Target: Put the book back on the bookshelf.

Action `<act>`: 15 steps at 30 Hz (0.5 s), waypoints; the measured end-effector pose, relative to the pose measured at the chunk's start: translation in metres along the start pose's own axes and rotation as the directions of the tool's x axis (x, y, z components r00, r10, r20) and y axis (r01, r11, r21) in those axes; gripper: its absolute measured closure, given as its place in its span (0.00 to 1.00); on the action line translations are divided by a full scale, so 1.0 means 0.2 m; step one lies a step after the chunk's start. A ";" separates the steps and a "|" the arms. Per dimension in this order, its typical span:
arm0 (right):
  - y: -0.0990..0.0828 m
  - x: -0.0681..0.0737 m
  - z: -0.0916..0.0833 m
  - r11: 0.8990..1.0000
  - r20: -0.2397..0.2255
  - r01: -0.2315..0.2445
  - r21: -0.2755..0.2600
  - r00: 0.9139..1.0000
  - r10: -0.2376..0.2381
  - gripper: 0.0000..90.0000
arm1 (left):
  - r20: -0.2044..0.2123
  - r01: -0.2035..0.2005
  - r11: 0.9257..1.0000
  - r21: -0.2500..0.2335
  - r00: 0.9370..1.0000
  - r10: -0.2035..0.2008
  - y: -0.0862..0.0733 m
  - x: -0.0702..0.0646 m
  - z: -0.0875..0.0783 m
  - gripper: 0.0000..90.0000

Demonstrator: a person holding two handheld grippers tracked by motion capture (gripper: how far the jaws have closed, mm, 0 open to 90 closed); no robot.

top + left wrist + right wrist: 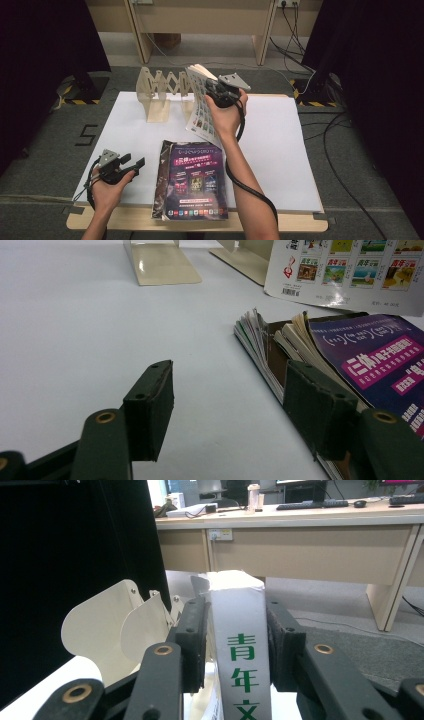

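- You are mid-shelving: your right tongs [216, 86] clamp the white, green-lettered magazine [201, 105] by its spine at twelve o'clock, beside the beige accordion book rack [160, 90].
- Next, steer it upright into a rack slot.
- Left tongs [131, 163] idle wide at eight o'clock on the counter [280, 145], beside the purple magazine stack [192, 182].

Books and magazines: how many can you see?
3, perhaps more: one upright in the right gripper, a purple-covered magazine lying flat at the table's near edge, and another under it. Others may hide beneath.
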State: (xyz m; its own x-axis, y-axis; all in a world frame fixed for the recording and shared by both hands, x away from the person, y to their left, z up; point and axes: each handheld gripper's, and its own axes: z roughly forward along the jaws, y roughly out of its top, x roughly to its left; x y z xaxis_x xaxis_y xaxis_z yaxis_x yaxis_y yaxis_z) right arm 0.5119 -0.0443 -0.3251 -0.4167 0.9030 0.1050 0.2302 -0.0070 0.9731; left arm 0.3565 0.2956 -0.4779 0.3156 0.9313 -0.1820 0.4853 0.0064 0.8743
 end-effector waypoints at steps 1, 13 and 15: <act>0.00 0.00 0.01 1.000 0.004 0.009 0.002 1.000 -0.009 0.74 | 0.001 -0.001 1.000 0.001 1.000 0.001 0.00 0.00 0.00 0.40; 0.01 0.00 0.03 0.997 0.012 0.065 0.034 0.998 -0.066 0.80 | 0.001 -0.002 1.000 0.004 1.000 0.002 0.00 0.01 0.00 0.40; 0.01 0.00 0.03 0.998 0.007 0.059 0.029 0.998 -0.059 0.81 | 0.002 -0.002 1.000 0.004 1.000 0.002 0.00 0.01 0.00 0.40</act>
State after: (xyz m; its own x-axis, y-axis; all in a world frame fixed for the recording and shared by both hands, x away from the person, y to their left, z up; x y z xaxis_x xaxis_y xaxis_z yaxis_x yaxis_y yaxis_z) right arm 0.5172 -0.0418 -0.3237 -0.4232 0.9049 0.0455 0.2307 0.0591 0.9712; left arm 0.3570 0.2964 -0.4787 0.3183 0.9305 -0.1814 0.4882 0.0032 0.8728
